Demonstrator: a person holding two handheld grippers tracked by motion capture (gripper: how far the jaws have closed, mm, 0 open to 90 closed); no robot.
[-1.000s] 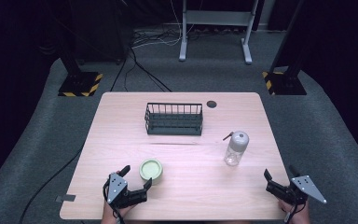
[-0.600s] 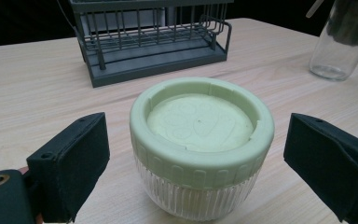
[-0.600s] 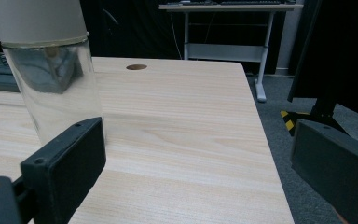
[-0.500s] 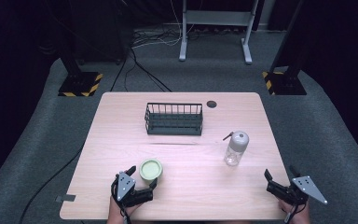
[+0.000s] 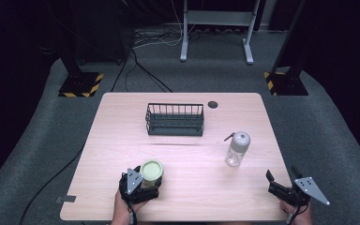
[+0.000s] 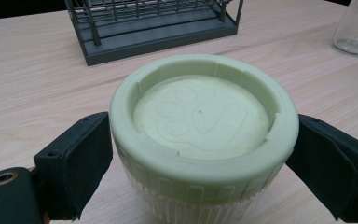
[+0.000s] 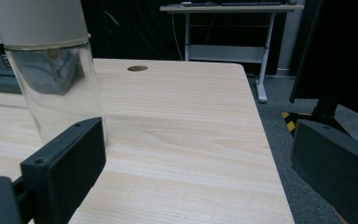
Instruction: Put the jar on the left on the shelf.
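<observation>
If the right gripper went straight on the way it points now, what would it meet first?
Probably nothing on the table: the open right gripper aims past the clear glass bottle with grey cap, which sits left of its line; depth is uncertain.

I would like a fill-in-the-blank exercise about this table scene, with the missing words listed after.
1. The left gripper has its jaws on either side of the jar with the ____ lid.
2. The wire basket is ____ in colour.
3. The right gripper is ____, holding nothing.
4. The clear bottle stands ____ on the table.

Missing words: green; black; open; upright
</observation>
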